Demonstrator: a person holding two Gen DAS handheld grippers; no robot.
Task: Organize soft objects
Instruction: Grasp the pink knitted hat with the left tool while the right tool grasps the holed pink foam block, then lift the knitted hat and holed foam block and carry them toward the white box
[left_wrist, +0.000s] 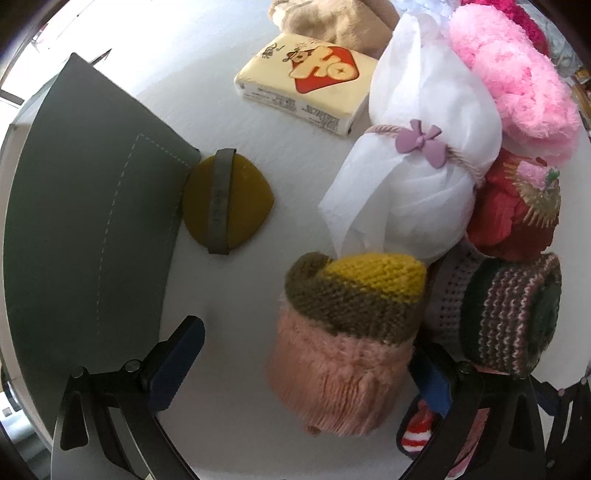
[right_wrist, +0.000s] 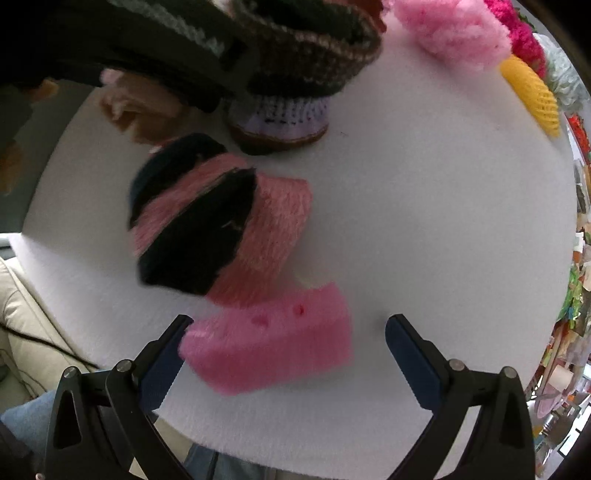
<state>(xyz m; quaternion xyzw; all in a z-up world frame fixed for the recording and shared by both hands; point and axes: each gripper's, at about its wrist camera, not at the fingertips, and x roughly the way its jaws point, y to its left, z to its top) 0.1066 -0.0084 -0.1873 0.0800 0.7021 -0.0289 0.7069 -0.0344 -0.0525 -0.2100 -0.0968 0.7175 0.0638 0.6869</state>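
In the left wrist view my left gripper (left_wrist: 306, 338) is open around a rolled soft item (left_wrist: 343, 332) of pink fuzz with olive and yellow knit. The roll stands on the white table (left_wrist: 258, 147), close to the right finger. In the right wrist view my right gripper (right_wrist: 290, 321) is open just above the table, and a pink sponge (right_wrist: 269, 347) lies between its fingers against the left one. A pink-and-black fuzzy piece (right_wrist: 221, 229) lies just beyond the sponge, blurred.
A white gauze bundle with a purple bow (left_wrist: 424, 166), pink fluff (left_wrist: 513, 85), a red item (left_wrist: 517, 206) and a striped knit roll (left_wrist: 509, 314) crowd the right. A tissue pack (left_wrist: 306, 81), mustard pad (left_wrist: 225, 199) and green mat (left_wrist: 92, 203) lie left. A knit hat (right_wrist: 280, 110) and yellow mesh (right_wrist: 528, 96) sit further off.
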